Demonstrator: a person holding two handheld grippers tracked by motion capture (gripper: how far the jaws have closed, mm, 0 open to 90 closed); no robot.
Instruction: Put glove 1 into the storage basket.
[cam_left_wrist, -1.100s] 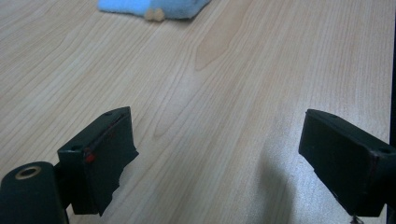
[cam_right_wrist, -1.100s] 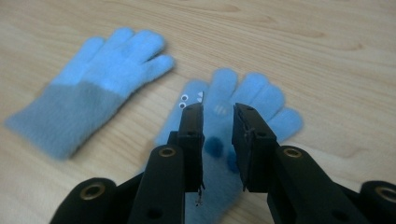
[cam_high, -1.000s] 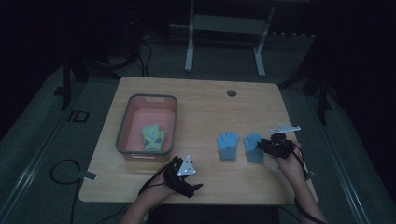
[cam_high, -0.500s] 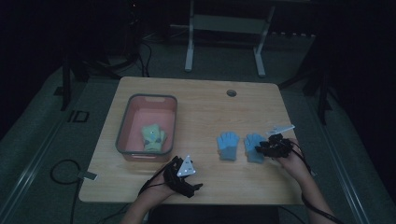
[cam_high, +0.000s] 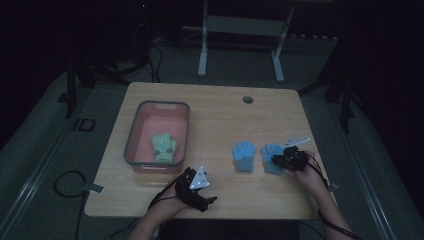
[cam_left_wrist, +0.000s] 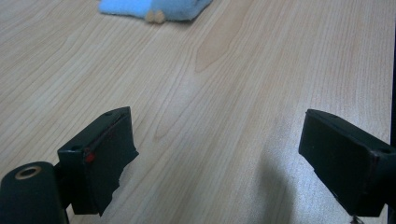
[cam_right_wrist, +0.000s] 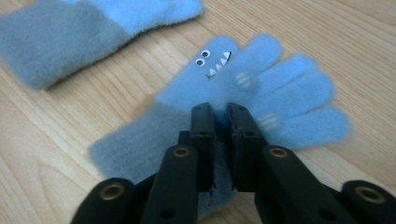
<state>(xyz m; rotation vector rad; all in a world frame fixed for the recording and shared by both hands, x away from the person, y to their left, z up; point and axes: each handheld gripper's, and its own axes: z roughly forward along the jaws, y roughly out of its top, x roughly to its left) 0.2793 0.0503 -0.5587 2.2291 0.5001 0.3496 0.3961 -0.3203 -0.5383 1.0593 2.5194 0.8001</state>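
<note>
Two blue gloves with grey cuffs lie side by side on the wooden table (cam_high: 215, 110). My right gripper (cam_high: 281, 160) is over the right glove (cam_high: 270, 152). In the right gripper view the jaws (cam_right_wrist: 220, 114) have just been closing and now pinch a fold of this glove (cam_right_wrist: 289, 88), the one with a small monster face, near its cuff. The left glove (cam_high: 244, 156) lies free beside it (cam_right_wrist: 93, 28). My left gripper (cam_high: 202, 192) rests near the table's front edge, open (cam_left_wrist: 219, 154) over bare wood, with a glove's edge (cam_left_wrist: 159, 7) far ahead.
A pink bin with a grey rim (cam_high: 131, 140) stands at the table's left and holds a green glove pair (cam_high: 163, 146). A round cable hole (cam_high: 247, 99) sits near the far edge. Metal stand legs (cam_high: 202, 55) rise behind the table.
The right gripper has edged slightly left over the right glove and its jaws have come together on it. The left hand has stayed put.
</note>
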